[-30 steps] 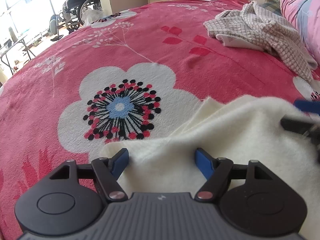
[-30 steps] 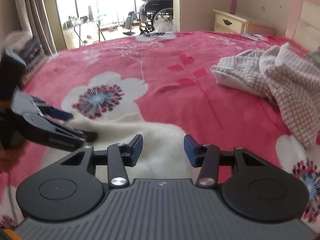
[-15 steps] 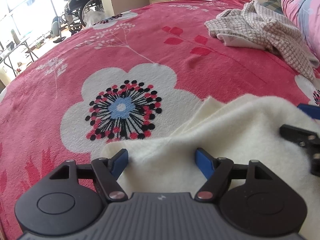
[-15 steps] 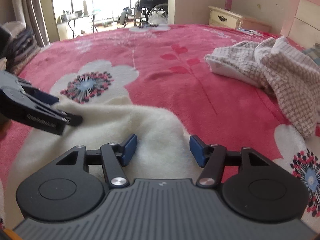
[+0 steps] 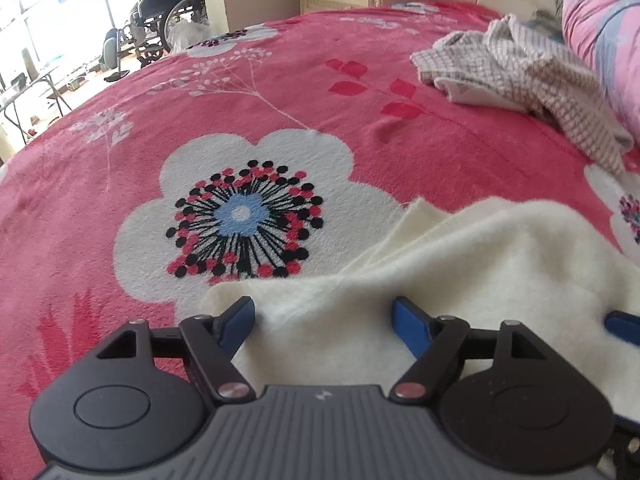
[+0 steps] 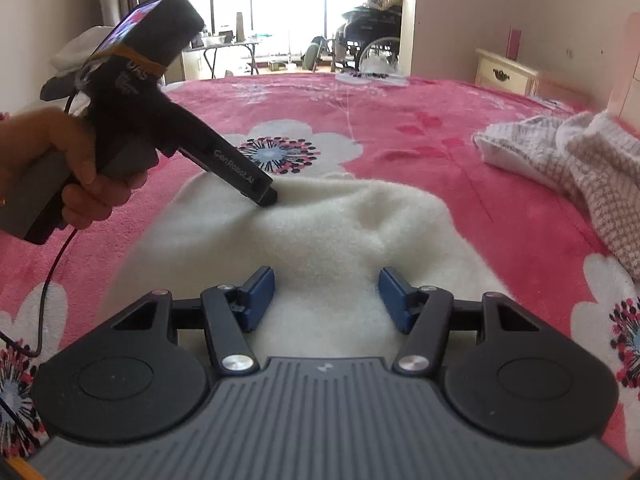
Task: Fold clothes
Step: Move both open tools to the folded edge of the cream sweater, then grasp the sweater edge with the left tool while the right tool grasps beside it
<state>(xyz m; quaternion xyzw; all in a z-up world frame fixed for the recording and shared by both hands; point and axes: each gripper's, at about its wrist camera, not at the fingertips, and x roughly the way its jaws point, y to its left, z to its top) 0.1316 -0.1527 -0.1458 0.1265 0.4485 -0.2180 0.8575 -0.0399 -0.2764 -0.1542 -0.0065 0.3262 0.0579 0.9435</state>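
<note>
- The cream sweater [image 6: 320, 240] lies bunched on the bed [image 5: 280, 100], on its pink flowered blanket; its far edge shows layered flaps in the left wrist view, so it seems partly doubled over, though how far the folding has got cannot be settled.
- A checked garment [image 5: 520, 68] lies crumpled well apart, nearer the headboard.
- The left tool [image 5: 323, 318] has its jaws wide apart with nothing between them, low over the sweater's near-left edge. In the right wrist view its tip looks pressed against the cloth.
- The right tool [image 6: 326, 294] is also spread wide and holds nothing, poised over the middle of the sweater.
- My judgement of how to do this well: close each tool on a single clear edge, not a bunched ridge, and keep the two grips level so the fold lands square.
- Thick fleecy cloth springs back, so press the crease flat after laying it.
</note>
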